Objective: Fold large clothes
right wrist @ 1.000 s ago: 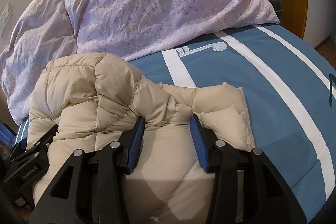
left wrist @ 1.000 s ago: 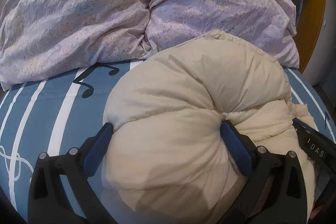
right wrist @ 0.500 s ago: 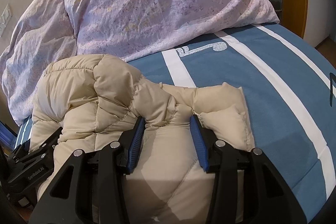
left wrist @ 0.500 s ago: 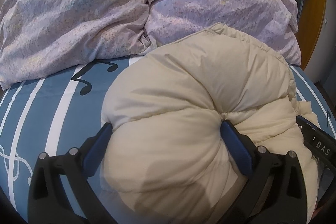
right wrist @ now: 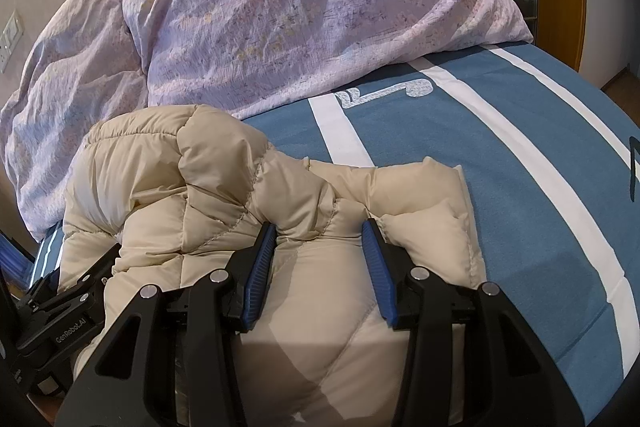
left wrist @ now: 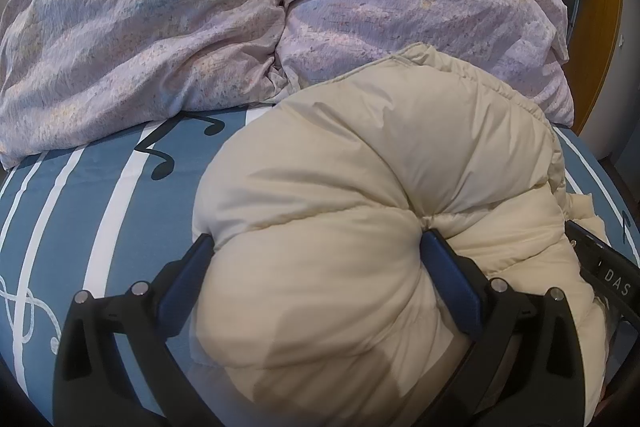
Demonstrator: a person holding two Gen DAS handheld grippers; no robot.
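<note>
Fold well advanced: beige puffer jacket [left wrist: 360, 227] lies bundled at lower centre on the blue striped bedsheet [right wrist: 540, 155], left gripper [left wrist: 316, 255] and right gripper [right wrist: 320, 231] each clamped on its padding; final flattening remains.

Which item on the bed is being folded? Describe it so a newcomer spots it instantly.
On the blue bedsheet with white stripes, in front of the crumpled lilac duvet, lies a puffy cream quilted down jacket. It is the only beige, stitched-panel item, and both grippers clamp it.
</note>
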